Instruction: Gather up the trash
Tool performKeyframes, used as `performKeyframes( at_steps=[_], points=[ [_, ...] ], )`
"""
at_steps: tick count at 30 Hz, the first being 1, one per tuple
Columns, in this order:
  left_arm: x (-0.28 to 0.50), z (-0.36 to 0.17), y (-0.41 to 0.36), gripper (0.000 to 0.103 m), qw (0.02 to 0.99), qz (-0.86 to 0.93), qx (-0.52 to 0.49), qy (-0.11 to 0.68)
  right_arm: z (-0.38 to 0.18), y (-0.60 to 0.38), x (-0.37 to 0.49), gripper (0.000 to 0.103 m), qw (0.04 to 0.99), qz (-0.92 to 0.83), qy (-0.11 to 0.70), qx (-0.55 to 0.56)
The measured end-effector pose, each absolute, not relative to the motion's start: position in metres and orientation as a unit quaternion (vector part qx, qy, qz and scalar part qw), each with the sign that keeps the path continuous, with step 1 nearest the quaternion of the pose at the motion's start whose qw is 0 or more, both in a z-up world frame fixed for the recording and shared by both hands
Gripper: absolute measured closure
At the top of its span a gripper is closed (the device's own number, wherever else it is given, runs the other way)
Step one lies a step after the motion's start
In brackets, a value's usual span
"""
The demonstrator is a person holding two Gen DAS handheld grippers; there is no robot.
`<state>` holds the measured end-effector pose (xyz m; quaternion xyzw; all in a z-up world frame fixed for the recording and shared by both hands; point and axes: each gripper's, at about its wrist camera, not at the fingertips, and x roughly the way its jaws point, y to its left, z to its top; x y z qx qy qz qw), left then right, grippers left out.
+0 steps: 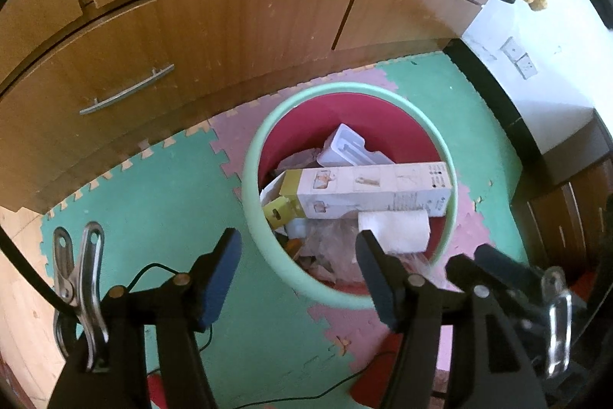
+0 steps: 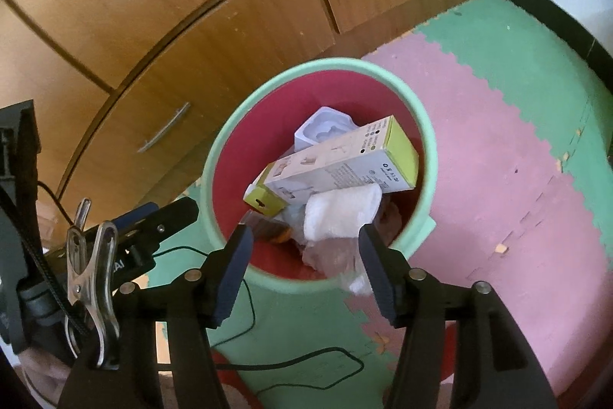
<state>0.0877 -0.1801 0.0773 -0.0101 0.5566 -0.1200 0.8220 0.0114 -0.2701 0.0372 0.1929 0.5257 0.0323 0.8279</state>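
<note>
Trash, including a long carton (image 2: 337, 163) and paper roll (image 2: 341, 213), already fills the bin (image 2: 226, 137); both claws, left (image 1: 299, 275) and right (image 2: 306, 271), hang apart and empty, so collection looks nearly finished.

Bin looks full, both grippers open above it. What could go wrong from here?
1. The long box lies across the bin with one end up near the rim, so more trash may land on it and slide out.
2. The white roll sits high on the pile by the near rim and could tumble.
3. A thin black cable on the mat might snag.
</note>
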Motion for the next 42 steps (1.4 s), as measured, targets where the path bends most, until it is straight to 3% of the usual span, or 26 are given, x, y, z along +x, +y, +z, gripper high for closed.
performKeyframes(
  at_steps=[15,23,42],
  points=[
    [0.024,0.124,-0.184,0.038,0.839,-0.129,0.007,0.529,0.105,-0.264,-0.048,0.044,0.860,0.025,0.489,0.145],
    [0.016,0.118,-0.186,0.038,0.839,-0.134,0.000,0.527,0.096,-0.256,-0.064,0.044,0.878,0.021,0.460,0.129],
    [0.032,0.090,-0.192,0.038,0.823,-0.136,-0.002,0.551,0.072,-0.258,-0.053,0.044,0.864,0.025,0.479,0.152]
  ],
)
